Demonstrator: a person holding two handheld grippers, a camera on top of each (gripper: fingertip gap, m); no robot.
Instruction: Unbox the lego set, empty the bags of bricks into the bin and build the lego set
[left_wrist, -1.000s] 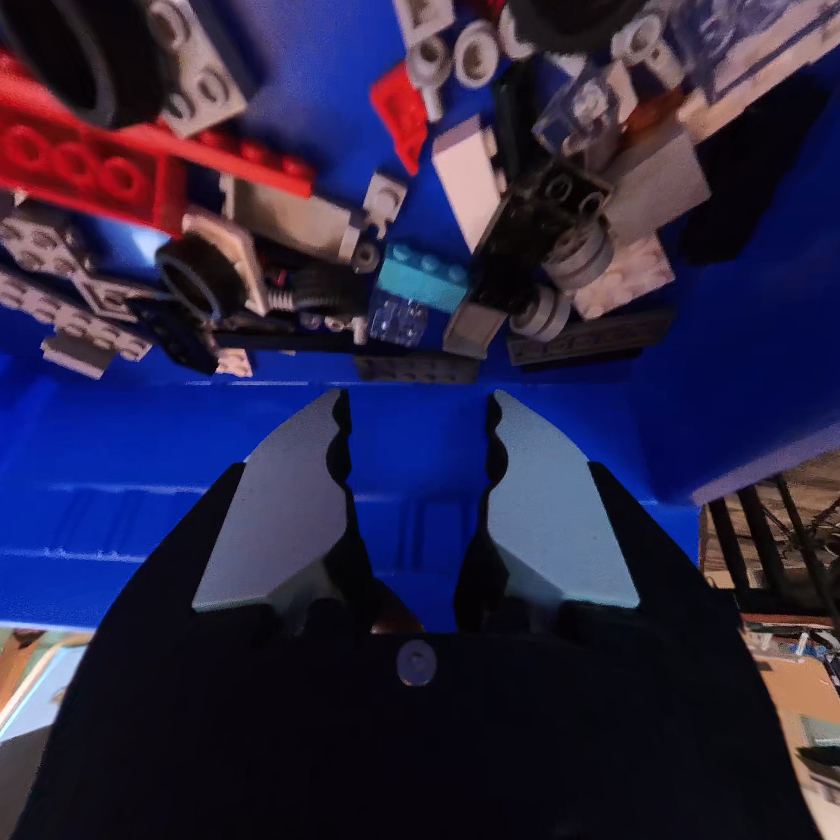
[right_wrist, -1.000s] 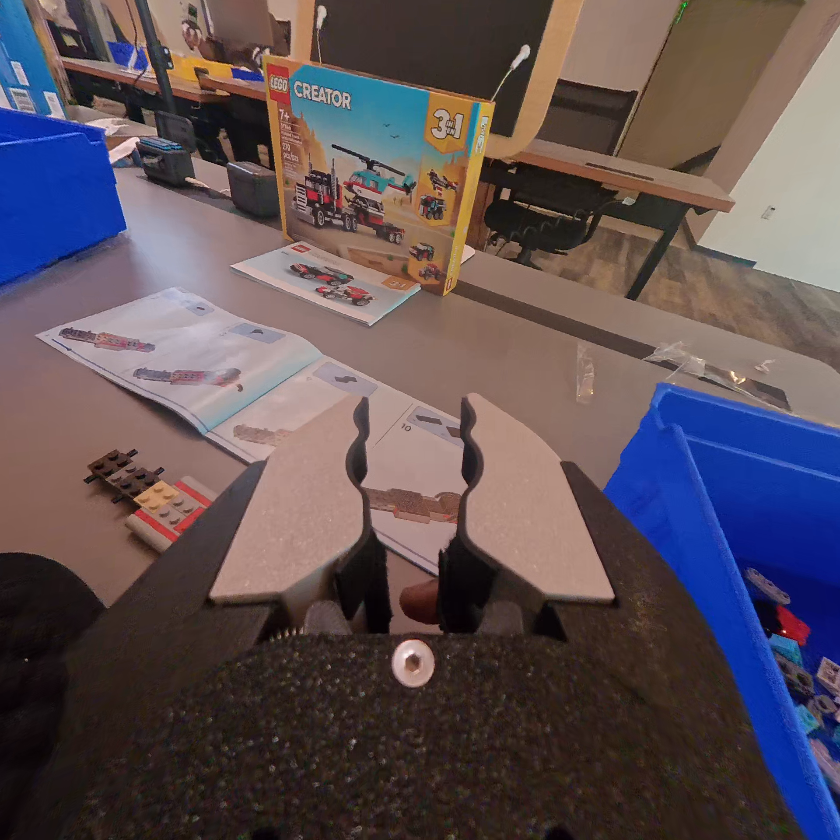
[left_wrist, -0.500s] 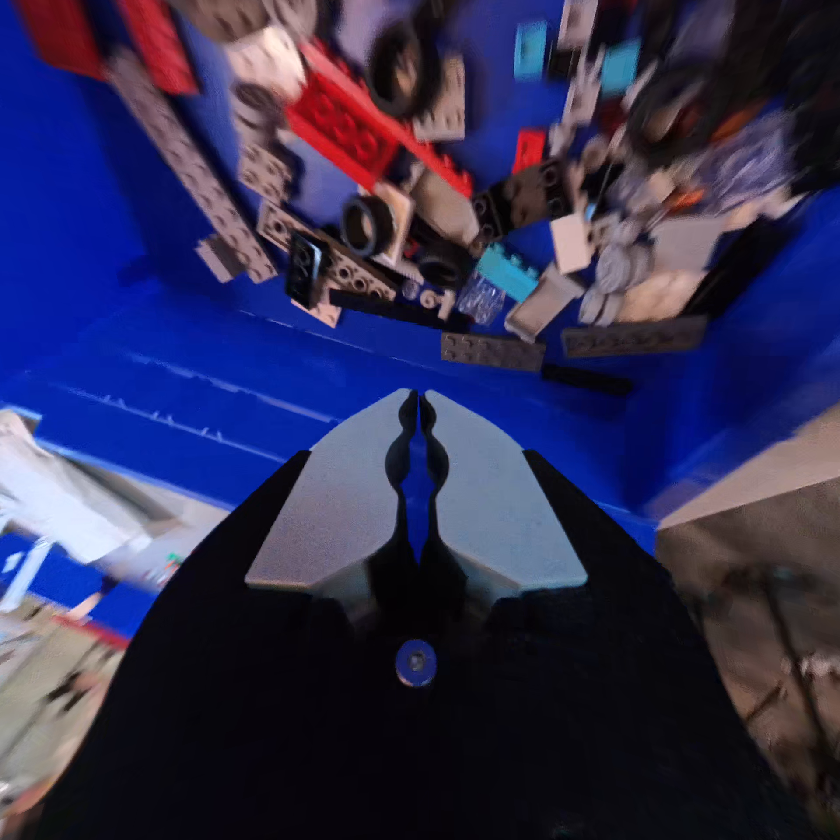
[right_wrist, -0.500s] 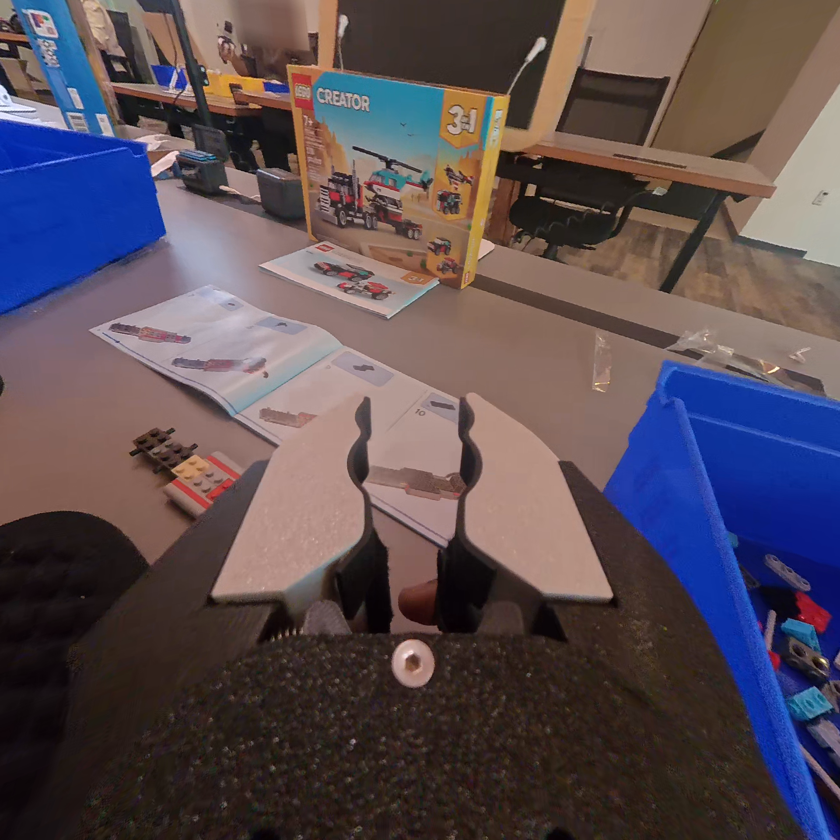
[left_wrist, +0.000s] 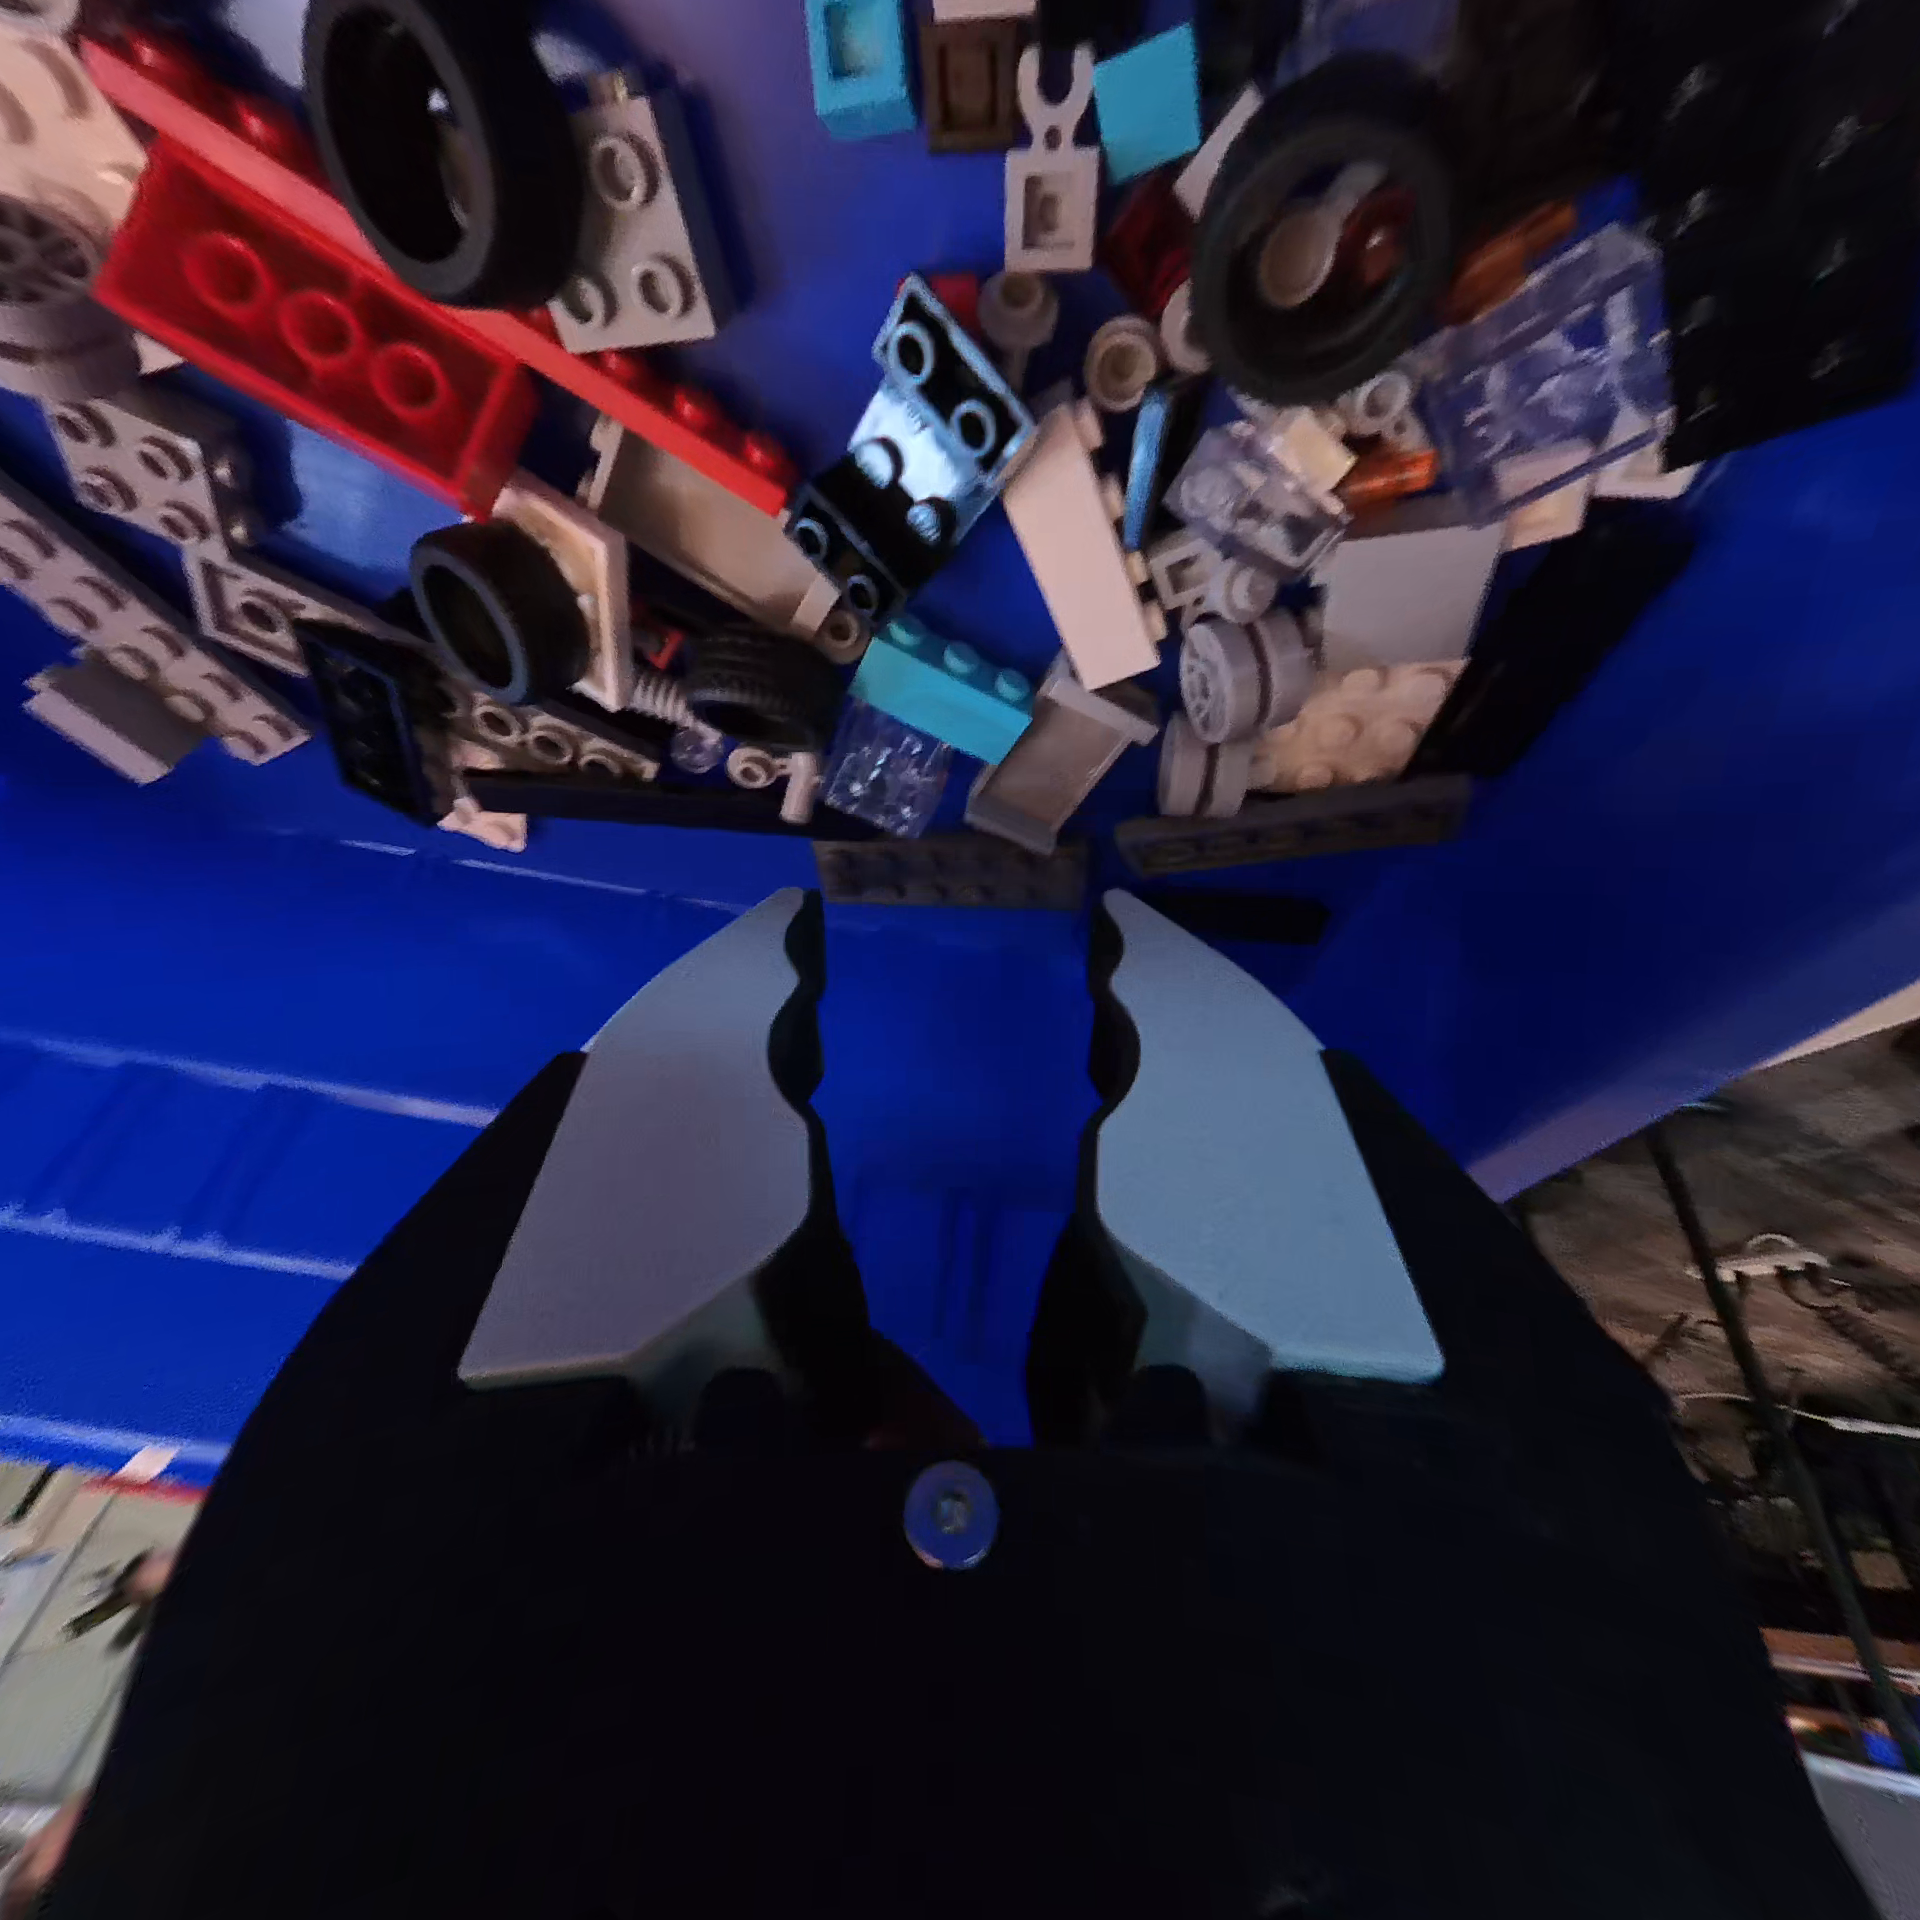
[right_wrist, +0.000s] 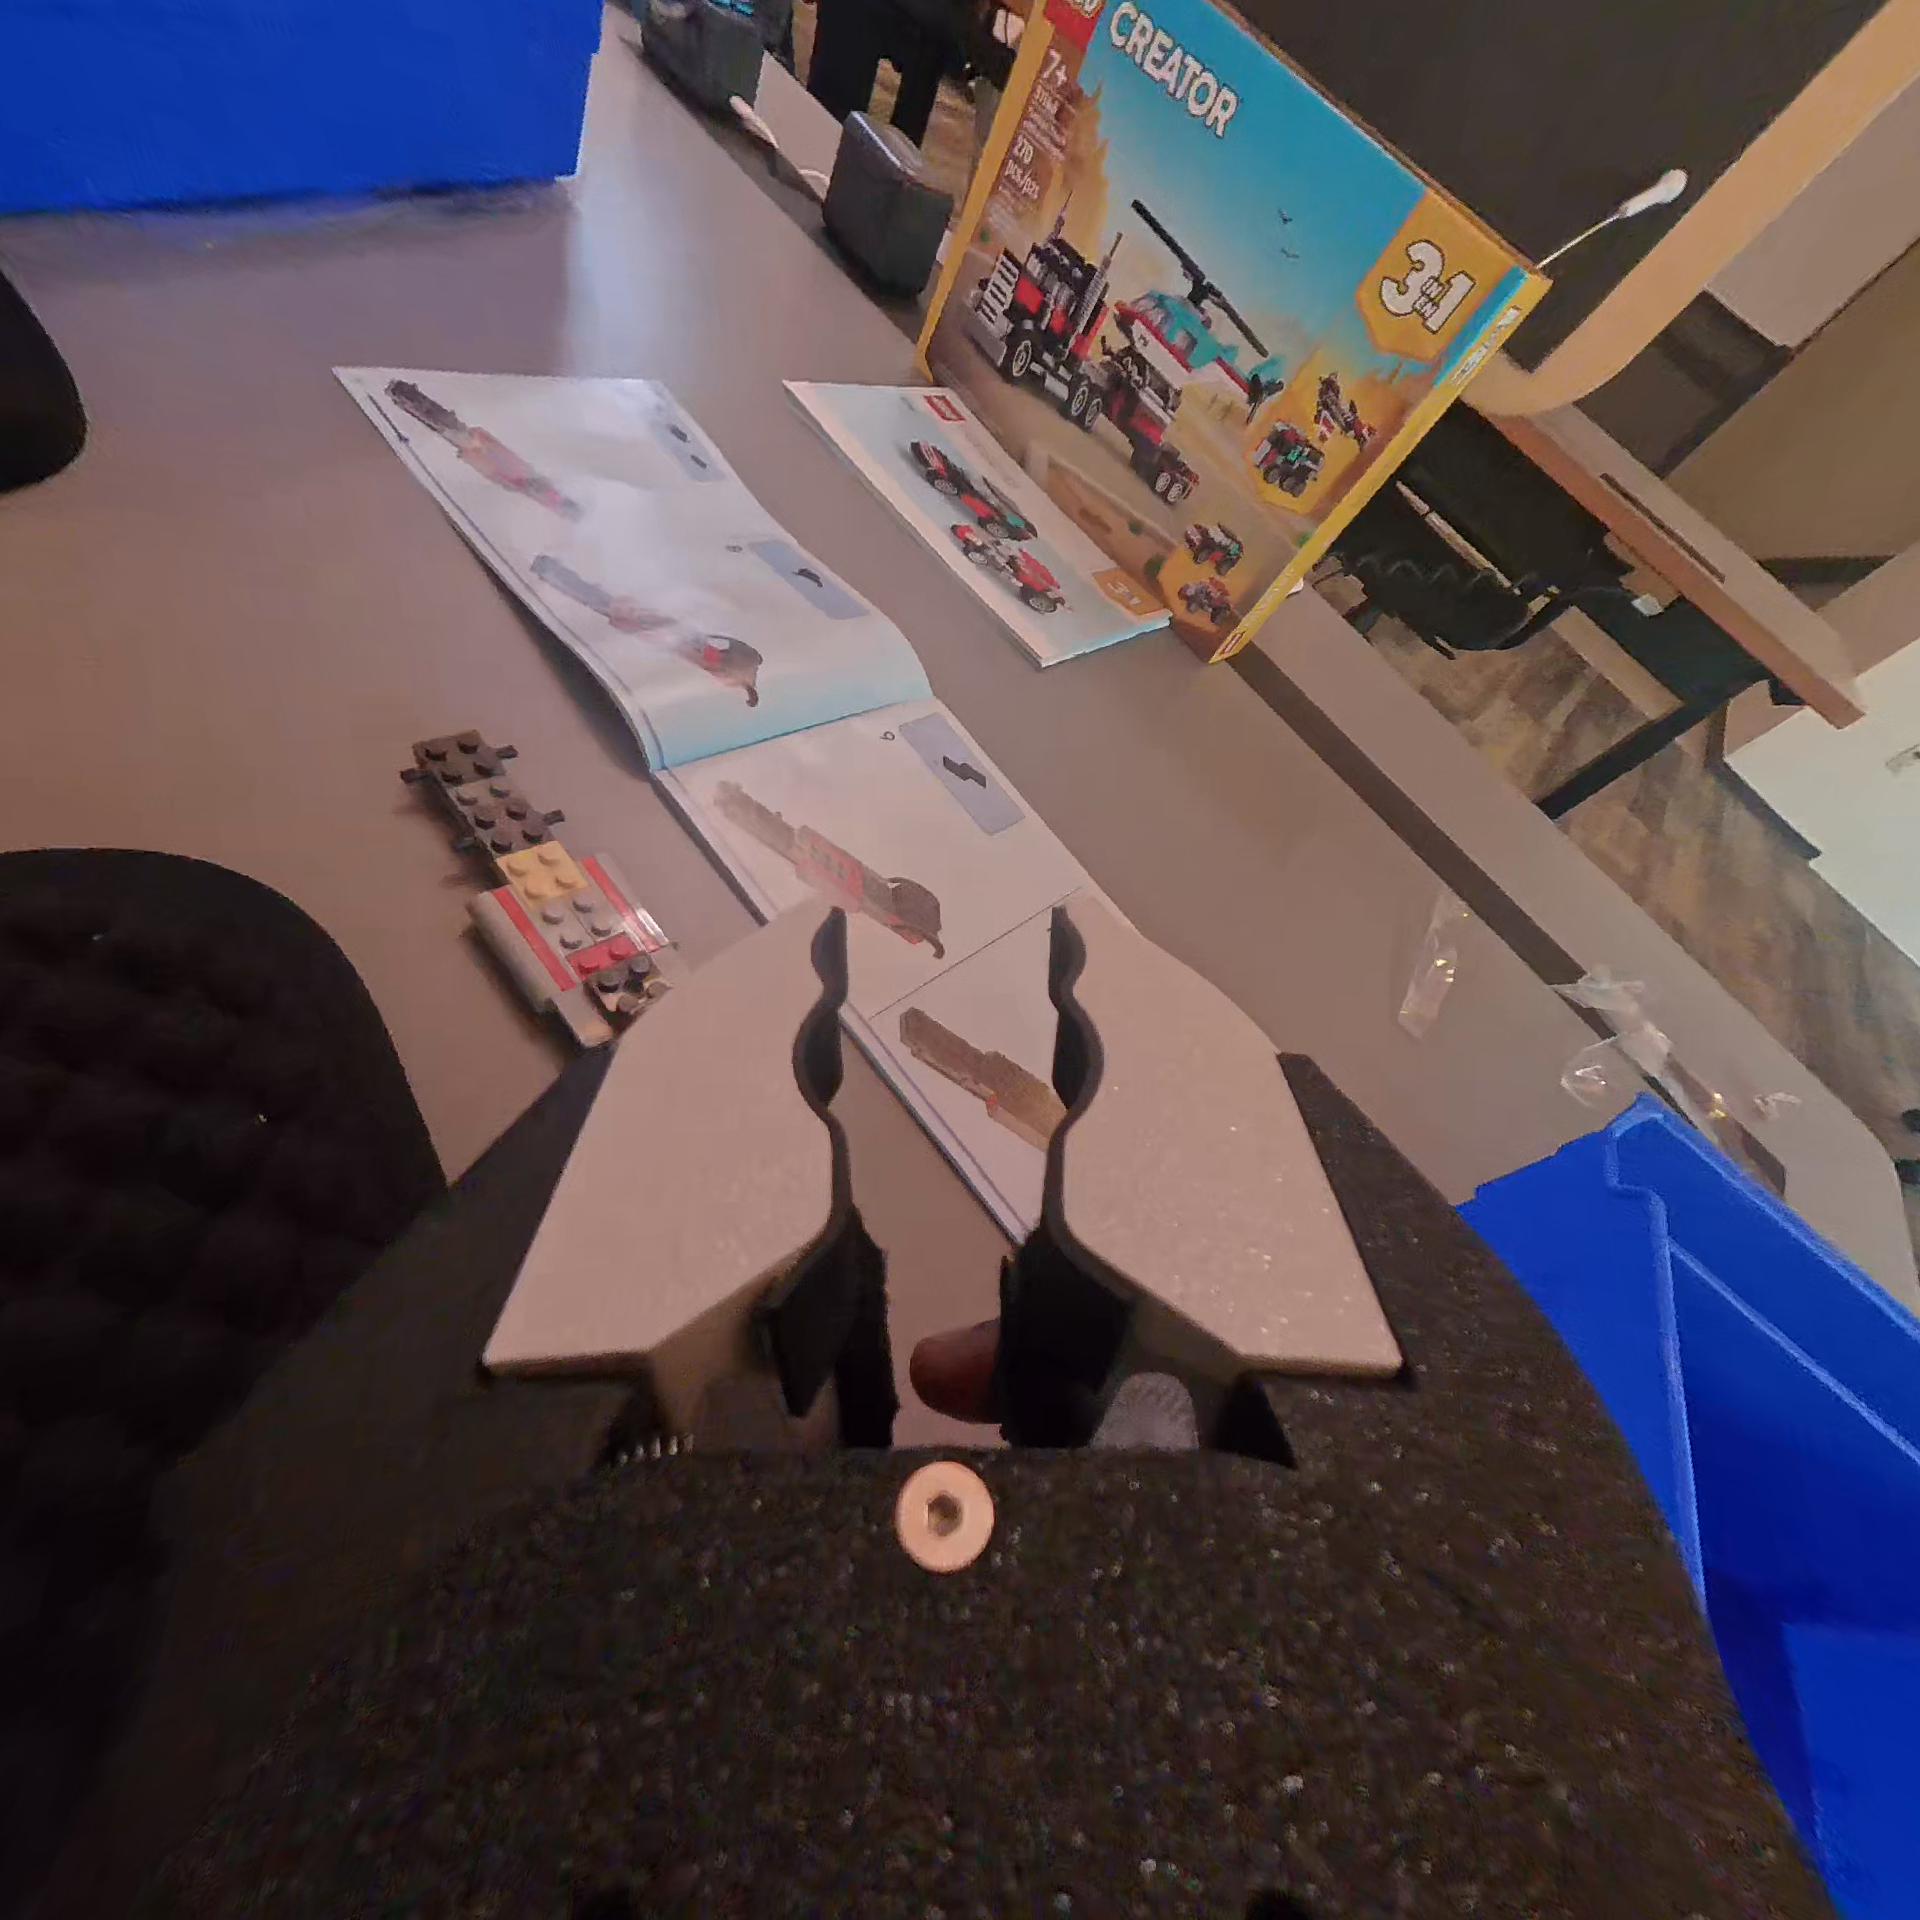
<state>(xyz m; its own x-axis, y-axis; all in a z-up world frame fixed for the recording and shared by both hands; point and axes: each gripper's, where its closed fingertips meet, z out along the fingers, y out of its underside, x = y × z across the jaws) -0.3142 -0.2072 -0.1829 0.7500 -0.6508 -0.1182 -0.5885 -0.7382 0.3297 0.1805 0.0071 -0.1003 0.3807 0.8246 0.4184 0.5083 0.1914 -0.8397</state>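
Hovering empty and parted inside the blue bin (left_wrist: 312, 1039), the left tool (left_wrist: 954, 925) faces a dark plate (left_wrist: 951, 871) just ahead; crowding bricks (left_wrist: 940, 691) could foul the pinch; the right tool (right_wrist: 940, 925), also parted and empty, waits over the worktop (right_wrist: 260, 623).

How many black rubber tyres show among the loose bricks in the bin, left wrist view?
3, possibly more hidden under the pile. One large tyre lies top left by the red plate, another large tyre top right, and a smaller tyre sits left of centre.
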